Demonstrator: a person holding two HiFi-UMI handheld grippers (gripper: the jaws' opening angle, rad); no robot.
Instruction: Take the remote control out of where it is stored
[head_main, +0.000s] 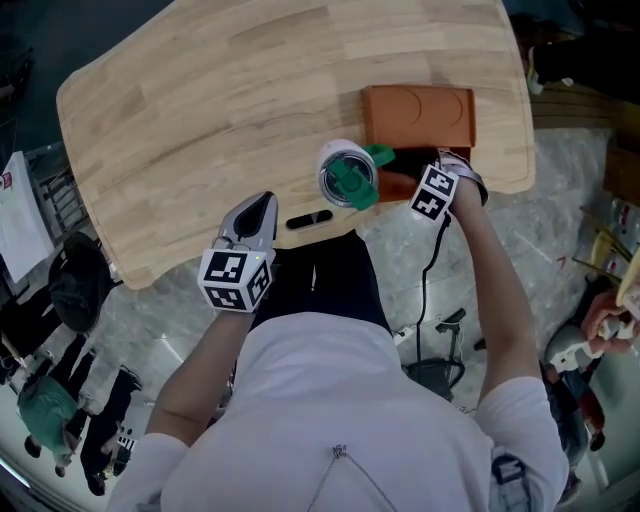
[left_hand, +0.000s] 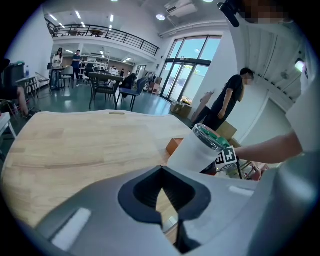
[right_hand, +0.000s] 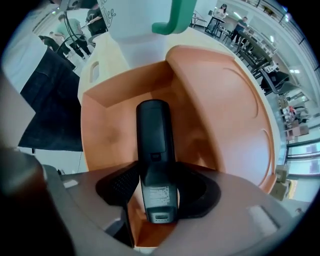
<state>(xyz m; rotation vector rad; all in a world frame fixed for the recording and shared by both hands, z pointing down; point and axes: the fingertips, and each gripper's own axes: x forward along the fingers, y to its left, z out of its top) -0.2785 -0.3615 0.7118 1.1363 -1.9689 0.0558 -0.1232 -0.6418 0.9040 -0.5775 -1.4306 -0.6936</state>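
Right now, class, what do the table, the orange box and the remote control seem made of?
The table: wood, smooth; visible grain and joined planks.
The orange box: probably plastic, matte; uniform colour, moulded rounded recesses.
The remote control: likely black plastic, glossy; soft highlights.

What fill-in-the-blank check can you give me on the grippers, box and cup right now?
1. The right gripper is closed on the ___.
2. That thing lies in a box coloured ___.
3. The left gripper is shut and holds ___.
4. The cup beside the box has a body coloured ___.
Missing words: remote; orange; nothing; white.
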